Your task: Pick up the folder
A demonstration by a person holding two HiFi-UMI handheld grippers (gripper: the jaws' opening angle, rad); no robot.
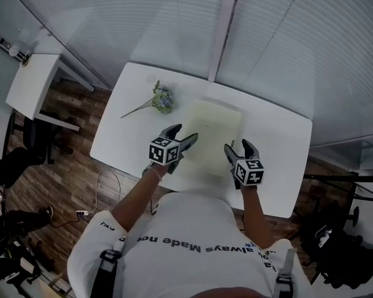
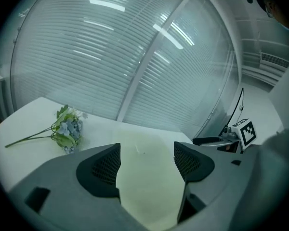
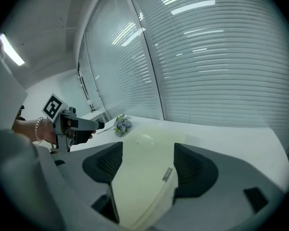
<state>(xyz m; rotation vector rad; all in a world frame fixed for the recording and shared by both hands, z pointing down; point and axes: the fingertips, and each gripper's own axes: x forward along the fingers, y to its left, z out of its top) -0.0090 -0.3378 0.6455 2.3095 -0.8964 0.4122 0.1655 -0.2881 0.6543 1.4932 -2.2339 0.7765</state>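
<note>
A pale yellow-green folder (image 1: 212, 132) lies flat on the white table (image 1: 280, 148), its near edge toward me. My left gripper (image 1: 183, 136) hovers over the folder's near left corner, jaws wide apart. My right gripper (image 1: 239, 148) hovers at the near right corner, also wide apart. In the left gripper view the folder (image 2: 145, 177) shows between the left gripper's (image 2: 147, 159) spread pads, which do not press on it. In the right gripper view the folder (image 3: 142, 174), with a small label at its edge, fills the gap of the right gripper (image 3: 147, 159); nothing is clamped.
A small bunch of blue-and-green flowers (image 1: 159, 99) lies on the table left of the folder. Slatted blinds behind glass (image 1: 174, 17) close off the far side. A white side table (image 1: 32, 82), dark chairs and a cable (image 1: 105, 185) on the wooden floor stand to the left.
</note>
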